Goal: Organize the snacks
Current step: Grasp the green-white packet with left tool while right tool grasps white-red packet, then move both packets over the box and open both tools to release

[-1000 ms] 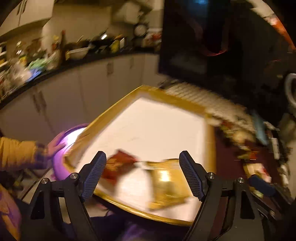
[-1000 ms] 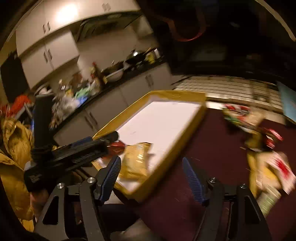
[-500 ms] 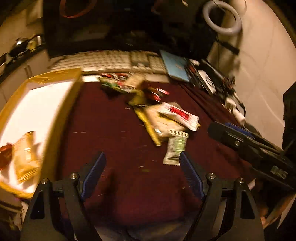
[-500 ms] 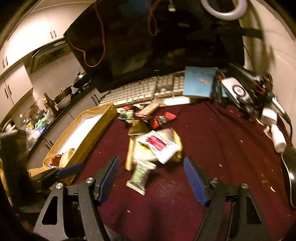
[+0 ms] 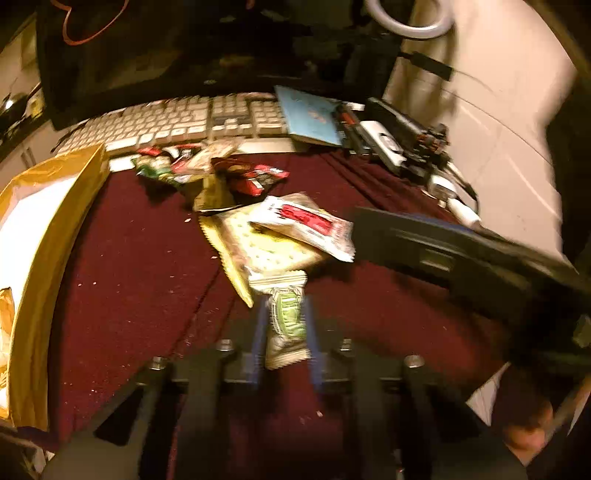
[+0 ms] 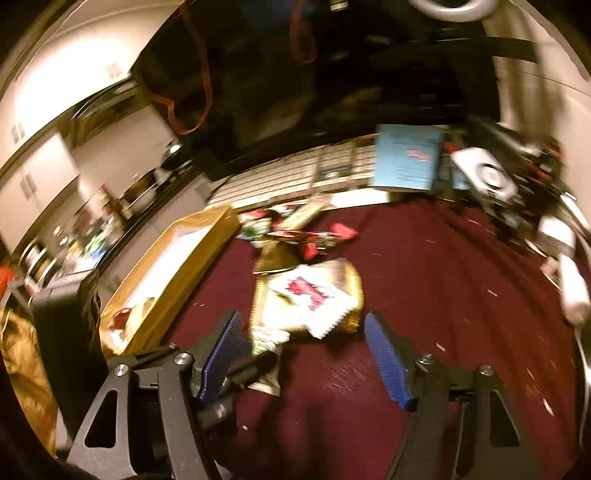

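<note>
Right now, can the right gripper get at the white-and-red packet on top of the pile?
Probably yes. The right gripper is open, and the white-and-red packet lies just ahead of it, on top of the pile with nothing over it. The left gripper, closed around the green packet, sits close on its left side and may crowd it.

Left black two-finger gripper (image 5: 284, 325) sits low with blue-padded fingers (image 5: 258, 332) pinched close; right black gripper (image 6: 306, 354) hovers, blue pads (image 6: 386, 360) spread wide.

keyboard (image 5: 177, 123), blue booklet (image 5: 310, 116), ring light (image 5: 410, 22)
</note>
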`<state>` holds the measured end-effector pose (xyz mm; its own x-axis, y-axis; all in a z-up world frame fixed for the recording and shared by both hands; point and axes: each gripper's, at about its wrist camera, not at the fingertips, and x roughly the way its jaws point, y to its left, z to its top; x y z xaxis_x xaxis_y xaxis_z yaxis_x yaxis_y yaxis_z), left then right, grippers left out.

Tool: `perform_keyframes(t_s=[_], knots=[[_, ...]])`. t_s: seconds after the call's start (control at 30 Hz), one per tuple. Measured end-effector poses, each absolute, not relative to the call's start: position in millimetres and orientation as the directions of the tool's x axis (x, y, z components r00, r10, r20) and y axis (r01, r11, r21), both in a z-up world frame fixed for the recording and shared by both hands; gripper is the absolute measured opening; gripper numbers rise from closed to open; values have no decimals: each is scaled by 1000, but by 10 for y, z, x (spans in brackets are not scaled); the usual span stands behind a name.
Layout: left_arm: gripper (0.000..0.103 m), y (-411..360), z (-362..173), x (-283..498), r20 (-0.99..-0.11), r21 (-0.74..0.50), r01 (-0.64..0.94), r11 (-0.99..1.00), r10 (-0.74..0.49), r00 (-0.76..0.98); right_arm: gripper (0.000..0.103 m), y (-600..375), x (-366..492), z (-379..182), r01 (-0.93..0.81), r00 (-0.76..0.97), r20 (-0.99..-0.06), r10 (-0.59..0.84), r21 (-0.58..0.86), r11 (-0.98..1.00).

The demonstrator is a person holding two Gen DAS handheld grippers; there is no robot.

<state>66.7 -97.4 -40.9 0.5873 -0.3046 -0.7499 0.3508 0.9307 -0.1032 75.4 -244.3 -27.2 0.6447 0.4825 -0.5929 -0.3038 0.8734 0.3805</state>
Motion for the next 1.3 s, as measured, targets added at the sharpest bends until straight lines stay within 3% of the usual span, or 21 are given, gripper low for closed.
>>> perform_keyframes(t_s=[0.1,0.23,0.33,0.37,0.4,0.53,0.6,0.77,0.9,1.1,1.3], knots=[[17,-936,-421,597,-734,-93,364,927,-311,604,71,-2274,933,-247,-330,631,-612,477,346,879],[29,-804,-439,682,-734,-166,315,934,-331,594,71,-2103,1154,-214,-356,638,-633,438,261,897],[31,-750,-479,754,-729,-229,305,925,-370,575,70,-2055,1283,-310,-337,627,-673,393,221,915],[30,-744,-488,754,-728,-224,307,925,-368,579,67,-2058,1305,-364,-337,608,-687,399,232,912],[22,-736,-498,747,-726,-220,308,926,-366,582,59,-2049,1316,-430,-330,589,-707,391,231,915],[15,-638,-510,697,-706,-252,314,915,-396,587,45,-2014,1182,-523,-303,627,-719,299,129,944],[14,-574,-507,690,-701,-294,315,902,-428,571,33,-2046,1135,-505,-287,635,-715,291,132,949],[13,-369,-467,641,-650,-427,303,852,-522,552,27,-2172,1070,-479,-235,649,-698,302,194,953],[13,-269,-386,591,-625,-447,290,846,-528,575,27,-2195,945,-360,-219,686,-646,335,256,942],[13,67,-41,498,-578,-410,223,884,-441,687,27,-1703,823,25,-362,690,-556,463,290,886],[13,866,191,509,-570,-380,-1,925,-233,788,27,-904,983,131,-522,593,-540,597,307,796]])
